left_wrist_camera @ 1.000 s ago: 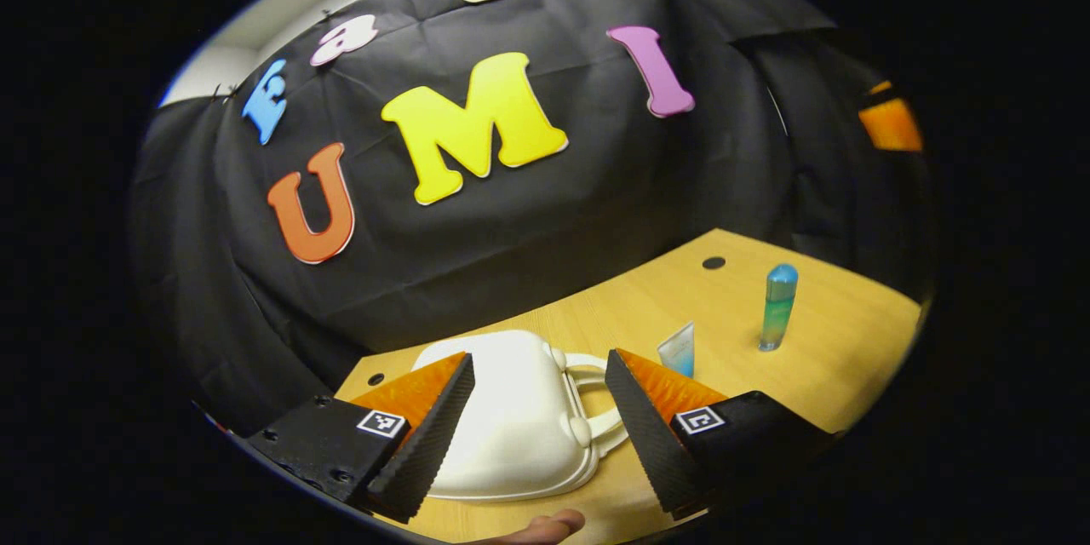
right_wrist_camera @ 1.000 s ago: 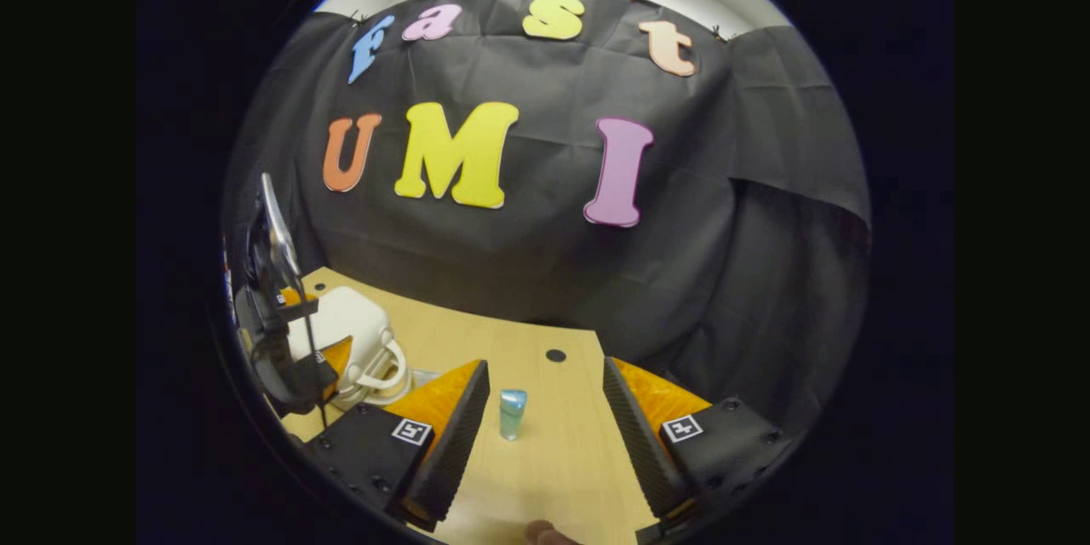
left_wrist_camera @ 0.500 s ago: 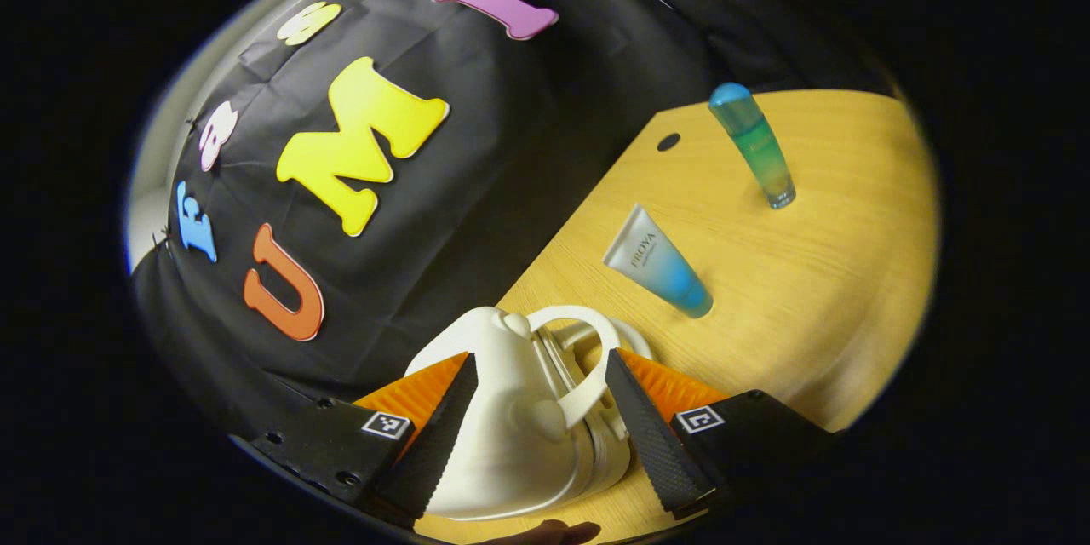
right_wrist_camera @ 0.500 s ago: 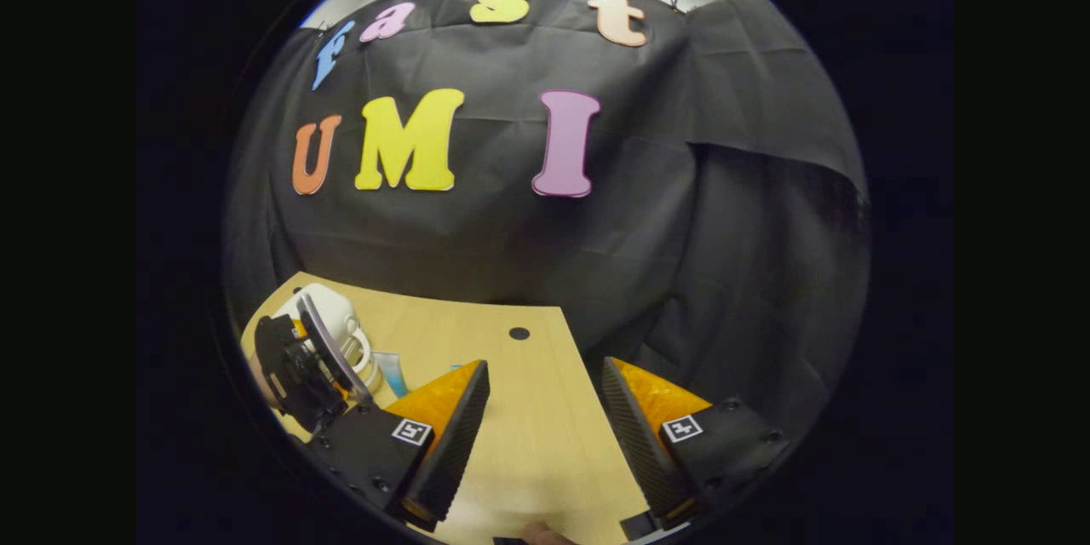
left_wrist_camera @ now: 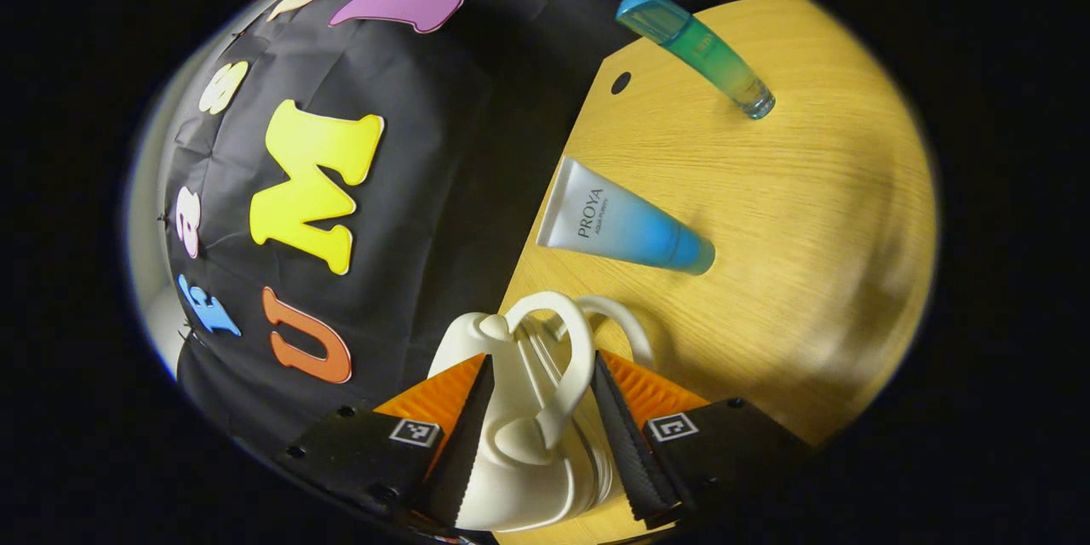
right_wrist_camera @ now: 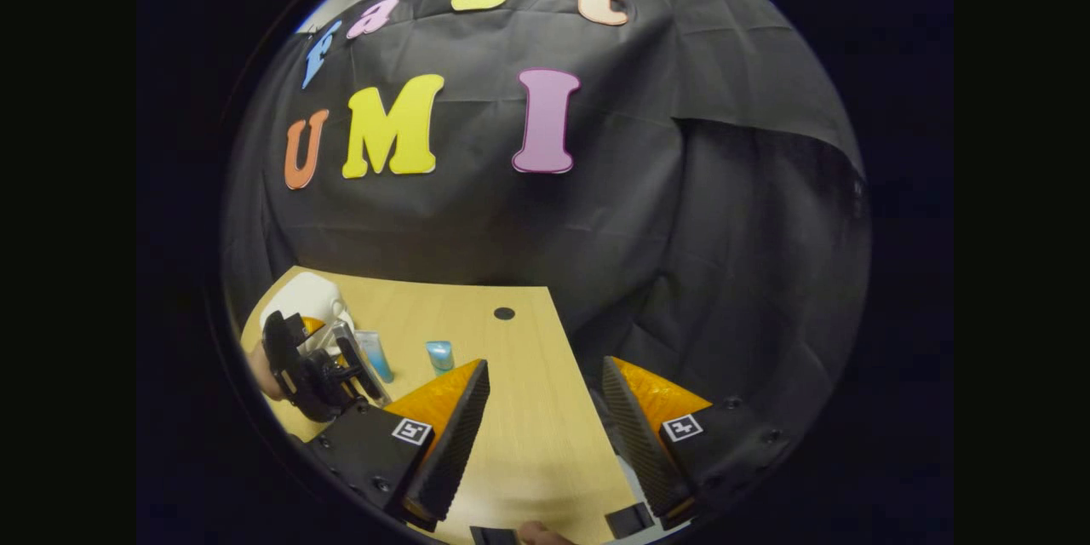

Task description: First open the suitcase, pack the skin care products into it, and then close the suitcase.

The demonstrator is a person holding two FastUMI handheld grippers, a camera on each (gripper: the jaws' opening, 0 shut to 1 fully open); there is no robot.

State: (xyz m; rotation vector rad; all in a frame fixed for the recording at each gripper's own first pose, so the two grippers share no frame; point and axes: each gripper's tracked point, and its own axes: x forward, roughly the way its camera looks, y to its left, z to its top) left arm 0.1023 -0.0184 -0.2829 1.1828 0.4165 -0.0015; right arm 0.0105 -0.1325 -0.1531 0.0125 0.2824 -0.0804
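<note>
My left gripper [left_wrist_camera: 538, 434] has its jaws narrowed around the white suitcase [left_wrist_camera: 511, 477] handle at 6 o'clock, though I cannot tell whether both press it. The tube [left_wrist_camera: 622, 226] lies on the desk [left_wrist_camera: 809, 213] at 1 o'clock, the bottle [left_wrist_camera: 698, 51] beyond. My right gripper [right_wrist_camera: 545, 426] hovers with jaws spread over bare desk.

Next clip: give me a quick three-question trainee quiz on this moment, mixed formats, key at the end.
1. True or false: the right gripper is shut on the tube.
2. What sits between the left gripper fingers: A) the bottle B) the suitcase handle C) nothing?
3. Fill in: the tube and bottle rest on the ___.

Key: 1 false, it is open over bare table. 2 B, on the white suitcase. 3 table.
</note>
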